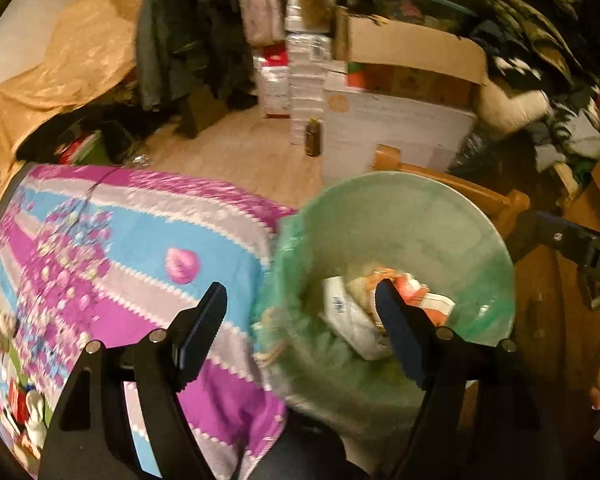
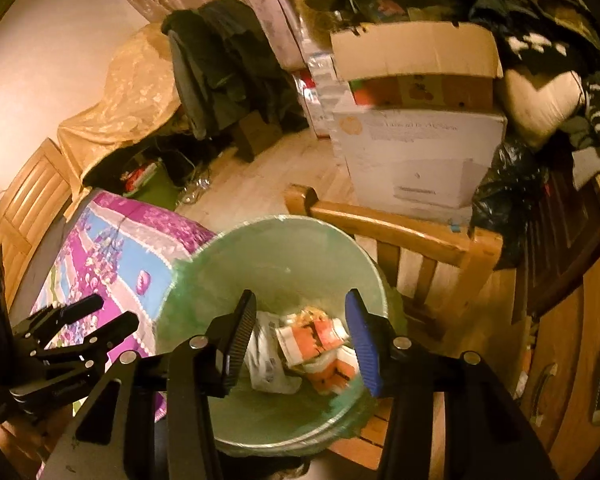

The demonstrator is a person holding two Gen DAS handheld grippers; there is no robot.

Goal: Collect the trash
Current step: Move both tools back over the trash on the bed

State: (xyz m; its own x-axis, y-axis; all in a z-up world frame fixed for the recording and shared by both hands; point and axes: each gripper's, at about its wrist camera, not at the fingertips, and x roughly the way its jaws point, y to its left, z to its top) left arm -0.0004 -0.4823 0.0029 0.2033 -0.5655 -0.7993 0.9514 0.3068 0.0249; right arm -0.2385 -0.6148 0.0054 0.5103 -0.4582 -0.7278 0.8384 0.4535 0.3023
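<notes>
A bin lined with a pale green bag (image 1: 419, 232) (image 2: 280, 252) stands on a wooden chair. At its bottom lie crumpled white paper (image 1: 351, 316) (image 2: 266, 360) and an orange-and-white wrapper (image 1: 419, 296) (image 2: 315, 336). My left gripper (image 1: 300, 294) is open, straddling the bin's left rim, one finger over the bedspread and one over the trash, with nothing between them. It also shows at the left of the right wrist view (image 2: 118, 310). My right gripper (image 2: 301, 300) hangs open above the bin's mouth. The wrapper shows between its fingers, and the pads do not press on it.
A purple, blue and white bedspread (image 1: 140, 240) lies left of the bin. The wooden chair (image 2: 399, 228) backs onto a white carton (image 2: 419, 152) topped by a cardboard box. A brown bottle (image 1: 312, 136) stands on the floor. A black bag (image 2: 507, 184) and a wooden cabinet (image 2: 579, 340) crowd the right.
</notes>
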